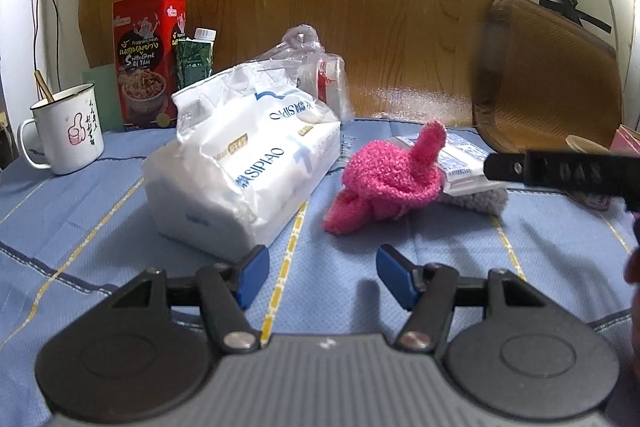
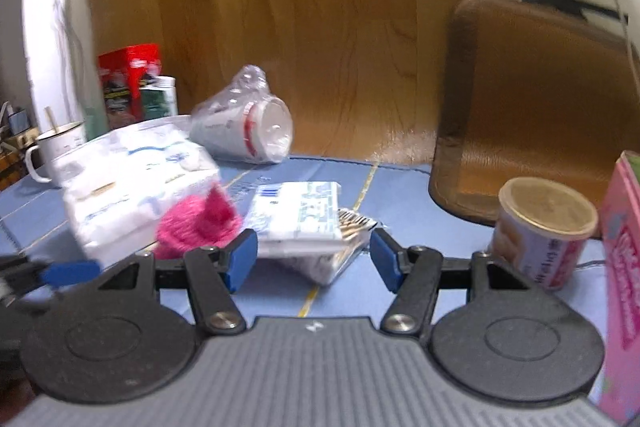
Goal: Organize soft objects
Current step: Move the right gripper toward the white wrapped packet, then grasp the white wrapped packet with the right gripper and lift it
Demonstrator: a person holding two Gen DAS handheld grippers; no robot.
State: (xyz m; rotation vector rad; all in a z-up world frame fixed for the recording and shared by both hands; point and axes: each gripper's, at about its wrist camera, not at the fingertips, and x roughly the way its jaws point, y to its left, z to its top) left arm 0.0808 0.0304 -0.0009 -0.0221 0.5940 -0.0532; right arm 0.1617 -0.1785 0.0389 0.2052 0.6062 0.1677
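Both tongs gape wide, left tongs point(image 1: 323, 275) facing fuzzy pink sock point(image 1: 386, 179), right tongs point(image 2: 312, 265) facing it too.

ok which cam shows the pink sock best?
Left wrist: the pink sock is sharp and whole on the blue cloth. In the right wrist view it is motion-blurred and partly hidden behind the right tool's finger.
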